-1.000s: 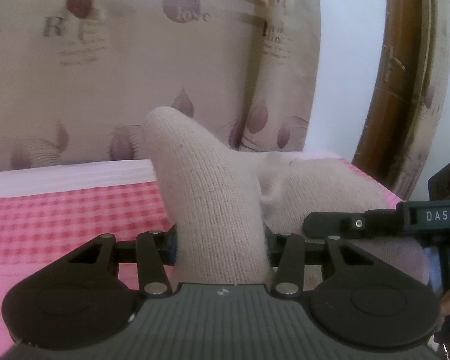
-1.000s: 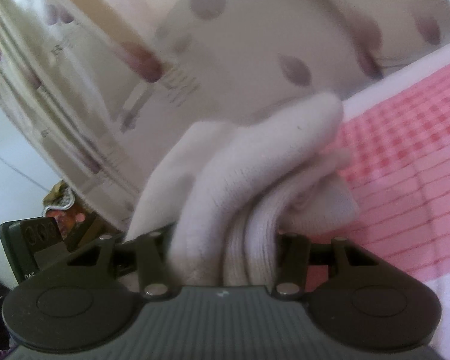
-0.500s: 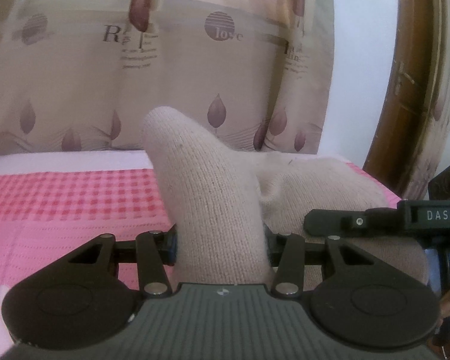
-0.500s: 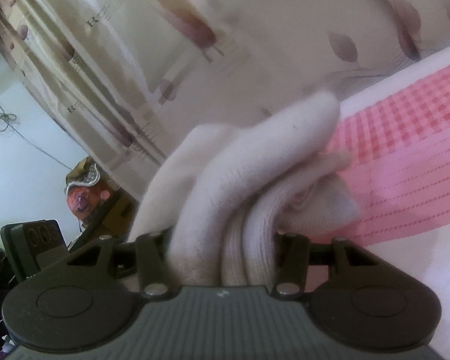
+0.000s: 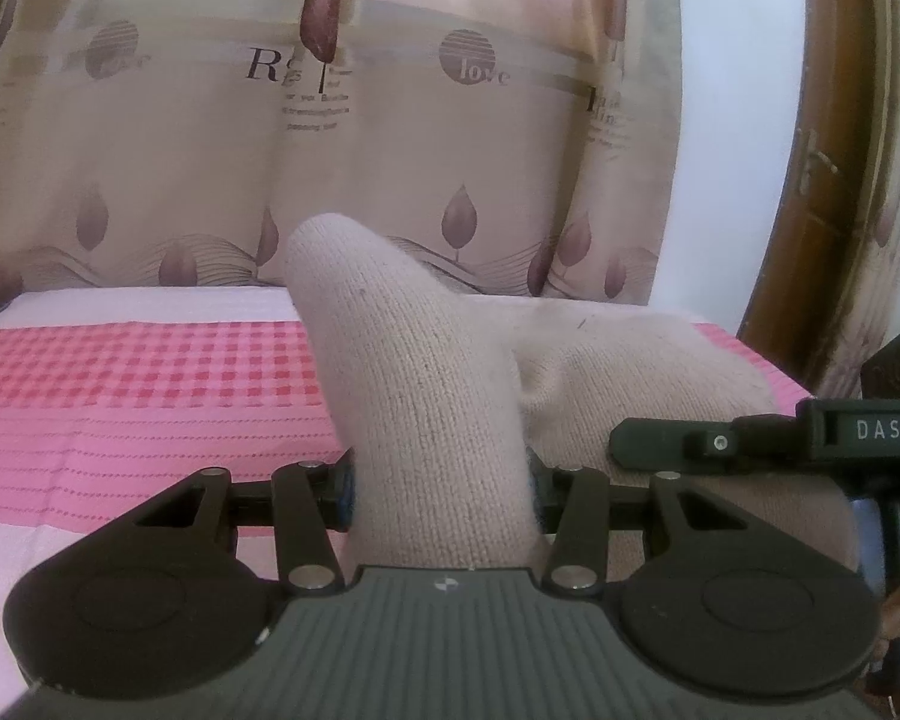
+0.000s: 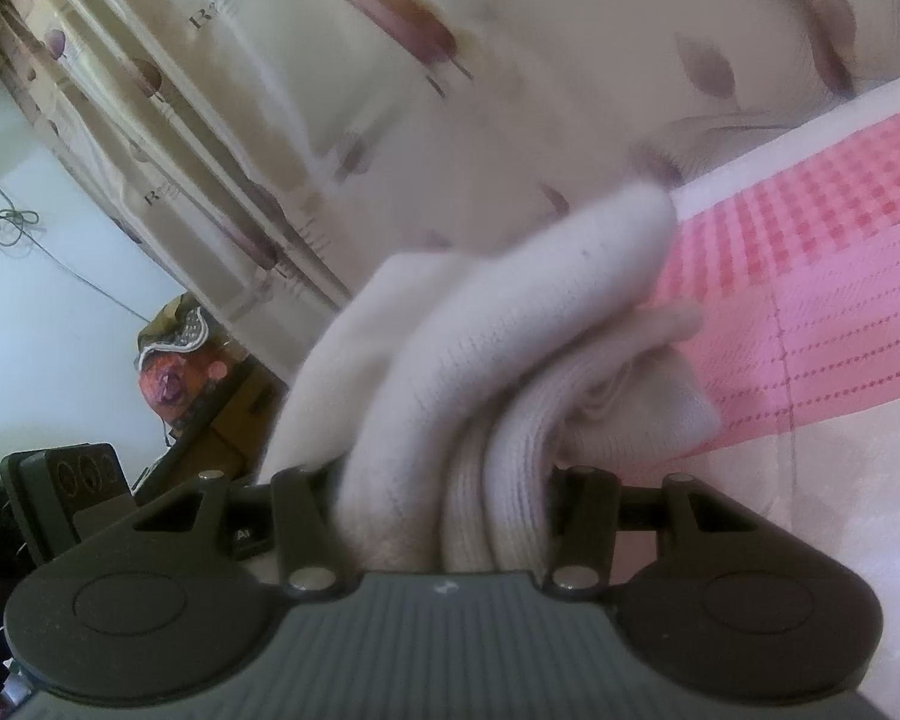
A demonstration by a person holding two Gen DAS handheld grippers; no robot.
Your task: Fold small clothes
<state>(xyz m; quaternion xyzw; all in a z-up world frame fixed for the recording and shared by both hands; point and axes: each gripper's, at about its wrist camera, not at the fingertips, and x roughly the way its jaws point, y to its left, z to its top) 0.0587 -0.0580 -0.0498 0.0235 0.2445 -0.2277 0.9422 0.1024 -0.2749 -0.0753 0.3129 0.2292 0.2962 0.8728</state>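
Observation:
A cream knitted sock is bunched between my two grippers and held above the bed. My left gripper is shut on one end of it; the knit fills the gap between its jaws and rises in a rounded fold. My right gripper is shut on the other end, where several folded layers and the ribbed cuff are pressed together. The right gripper's black body, marked DAS, shows at the right of the left wrist view, close beside the sock. The fingertips of both are hidden by the fabric.
A pink bedsheet with a red checked band lies below and shows in the right wrist view. A beige leaf-print curtain hangs behind. A brown wooden door frame stands at the right. A cluttered corner is at the left.
Both grippers, still shut on the sock, have swung so the view tilts up: more curtain and less bed show. The sock keeps the same shape in the jaws.

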